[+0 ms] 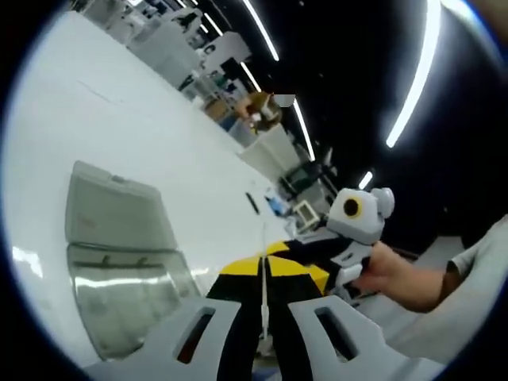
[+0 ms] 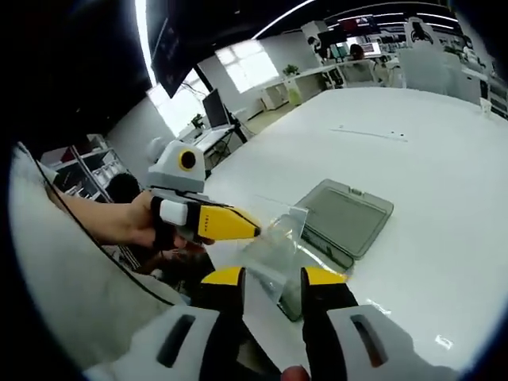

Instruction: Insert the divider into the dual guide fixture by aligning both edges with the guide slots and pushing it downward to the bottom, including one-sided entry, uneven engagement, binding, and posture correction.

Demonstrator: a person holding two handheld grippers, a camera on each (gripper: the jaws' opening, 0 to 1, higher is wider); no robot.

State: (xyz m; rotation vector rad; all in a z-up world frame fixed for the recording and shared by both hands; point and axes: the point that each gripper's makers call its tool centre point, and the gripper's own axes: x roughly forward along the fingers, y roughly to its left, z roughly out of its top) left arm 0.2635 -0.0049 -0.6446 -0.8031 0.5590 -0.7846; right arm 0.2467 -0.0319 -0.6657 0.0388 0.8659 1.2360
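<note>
Gripping the clear divider (image 2: 274,246) edge-on in both the left gripper (image 2: 238,226) and right gripper (image 2: 271,279), above the grey fixture (image 2: 345,218) on the white table (image 2: 444,159).

The left gripper view looks forward along its own claw (image 1: 266,305), rolled hard so the white surface (image 1: 119,119) slopes up and ceiling lights run diagonally; it sits close above the grey open case (image 1: 119,254). The right gripper view rides its claw (image 2: 272,290), near level, facing across the surface (image 2: 429,159) toward windows. Both share the case (image 2: 345,214), the clear divider (image 2: 274,246) and each other's claw, seen from opposite sides
</note>
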